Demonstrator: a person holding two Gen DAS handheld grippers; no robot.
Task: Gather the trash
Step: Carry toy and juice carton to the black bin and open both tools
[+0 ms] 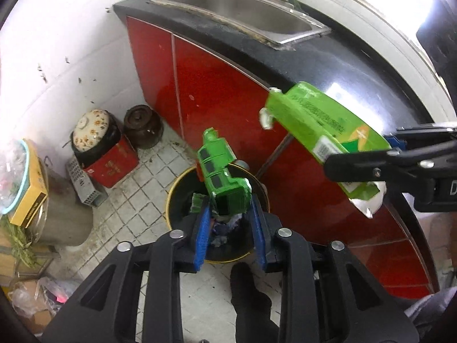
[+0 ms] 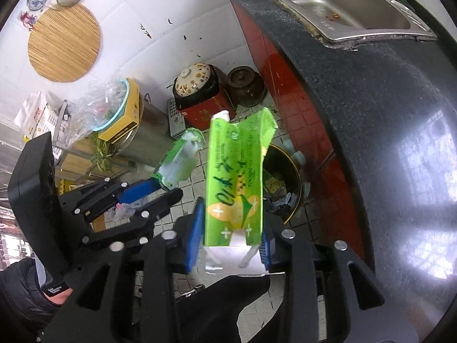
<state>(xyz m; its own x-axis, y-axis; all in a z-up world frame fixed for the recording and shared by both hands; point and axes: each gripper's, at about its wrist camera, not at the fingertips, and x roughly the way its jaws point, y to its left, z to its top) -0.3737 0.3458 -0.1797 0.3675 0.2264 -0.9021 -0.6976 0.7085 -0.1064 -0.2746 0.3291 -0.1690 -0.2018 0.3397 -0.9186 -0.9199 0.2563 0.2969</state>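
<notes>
Left hand-held gripper [image 1: 230, 214] grasping crumpled green wrapper [image 1: 221, 173] above bin [image 1: 182, 177]; right hand-held gripper [image 2: 231, 237] grasping green tissue pack [image 2: 235, 177]. Release each directly over the opening.

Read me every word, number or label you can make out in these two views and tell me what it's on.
"80": near the top of the green tissue pack in the right gripper.
Large dark handwriting-style characters on that pack: too distorted to read.
Green pack in the left gripper: no legible text.
Yellow box: dark print along its edge, too small.
Red tin: faint gold characters, too blurred.
Strap label by the left gripper, right wrist view: too small.
</notes>
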